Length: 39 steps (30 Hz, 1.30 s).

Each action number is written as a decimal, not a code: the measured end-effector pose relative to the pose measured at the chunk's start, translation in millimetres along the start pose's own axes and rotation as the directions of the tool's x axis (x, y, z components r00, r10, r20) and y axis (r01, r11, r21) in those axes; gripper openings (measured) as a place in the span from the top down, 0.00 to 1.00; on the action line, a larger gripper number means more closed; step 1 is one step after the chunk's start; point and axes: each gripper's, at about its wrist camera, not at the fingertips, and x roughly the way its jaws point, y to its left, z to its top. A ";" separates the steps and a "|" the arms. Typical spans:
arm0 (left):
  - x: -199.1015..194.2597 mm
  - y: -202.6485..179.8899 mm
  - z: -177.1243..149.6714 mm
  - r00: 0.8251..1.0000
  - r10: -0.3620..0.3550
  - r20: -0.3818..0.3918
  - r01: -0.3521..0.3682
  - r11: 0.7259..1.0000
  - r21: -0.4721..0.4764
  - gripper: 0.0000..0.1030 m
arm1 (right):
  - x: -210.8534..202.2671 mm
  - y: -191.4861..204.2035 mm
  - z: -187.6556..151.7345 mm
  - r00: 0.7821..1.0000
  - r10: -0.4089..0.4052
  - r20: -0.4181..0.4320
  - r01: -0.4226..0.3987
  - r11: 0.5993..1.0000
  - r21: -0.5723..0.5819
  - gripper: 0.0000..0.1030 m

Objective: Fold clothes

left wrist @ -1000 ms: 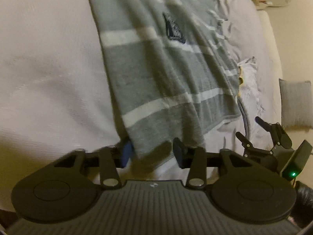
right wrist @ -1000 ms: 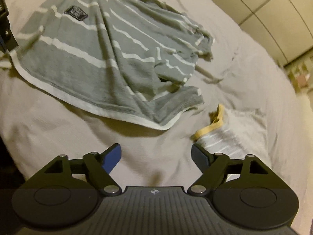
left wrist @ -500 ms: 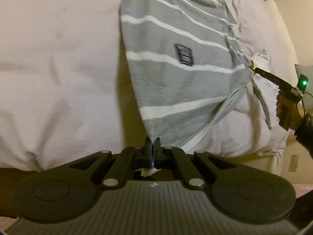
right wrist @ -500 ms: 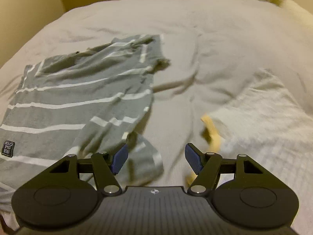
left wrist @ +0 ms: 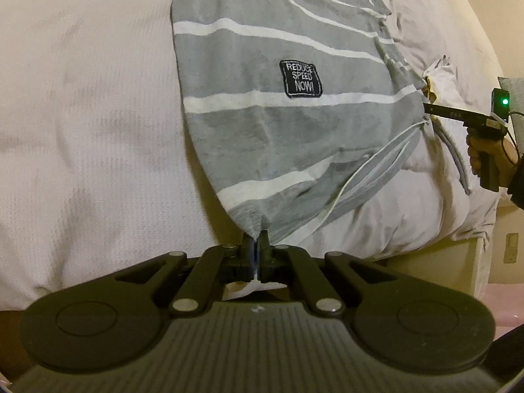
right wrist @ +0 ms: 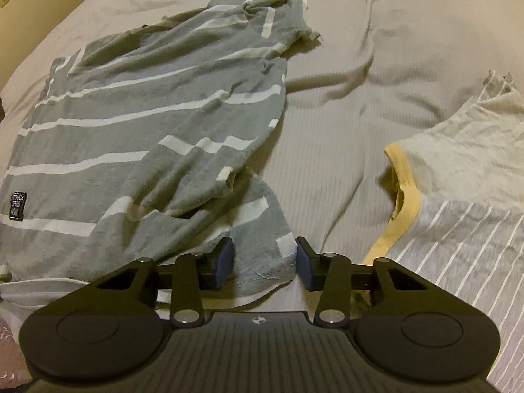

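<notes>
- Nearest in the left wrist view, the left gripper (left wrist: 256,241) has its jaws pressed together on a bottom corner of the grey cotton T-shirt with white horizontal stripes (left wrist: 262,104); the cloth bunches to a point right at the pinch.
- From that pinch the T-shirt runs away toward 12 o'clock across the pale ribbed bedspread (left wrist: 85,114), its long axis along the gripper's line of sight and its hem end nearest the camera.
- A black sewn patch with white lettering (left wrist: 300,79) sits on a stripe partway up the shirt.
- At 3 o'clock in that view the right gripper (left wrist: 429,108), held in a person's hand (left wrist: 484,150), reaches the shirt's other hem corner.
- In the right wrist view, the right gripper (right wrist: 265,260) has its blue-padded jaws apart, straddling that hem corner; whether the pads touch the cloth cannot be told.
- The shirt (right wrist: 147,124) spreads toward 11 o'clock, rumpled, sleeves at the far end.
- At 3 o'clock lies a light grey garment with thin white stripes and yellow trim (right wrist: 458,196), apart from the T-shirt.
</notes>
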 end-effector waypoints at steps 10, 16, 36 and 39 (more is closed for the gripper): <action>-11.7 -0.8 3.2 1.000 0.014 0.022 -0.015 0.999 0.044 1.00 | -14.3 3.6 -3.4 0.999 -0.037 -0.014 0.038 0.998 0.041 0.99; -21.6 3.0 -3.3 1.000 0.016 0.008 -0.017 0.997 0.080 1.00 | -92.0 2.4 -43.5 0.994 -0.110 0.003 0.110 0.991 0.074 1.00; -41.4 25.2 -7.2 0.979 0.198 -0.040 -0.191 0.972 0.135 0.98 | -93.9 22.6 -118.5 0.975 -0.167 -0.147 0.183 0.978 0.103 0.70; -45.7 28.9 -4.8 0.971 0.238 -0.037 -0.231 0.963 0.136 0.97 | -103.7 14.8 -88.0 0.983 -0.172 -0.056 0.177 0.979 0.104 0.63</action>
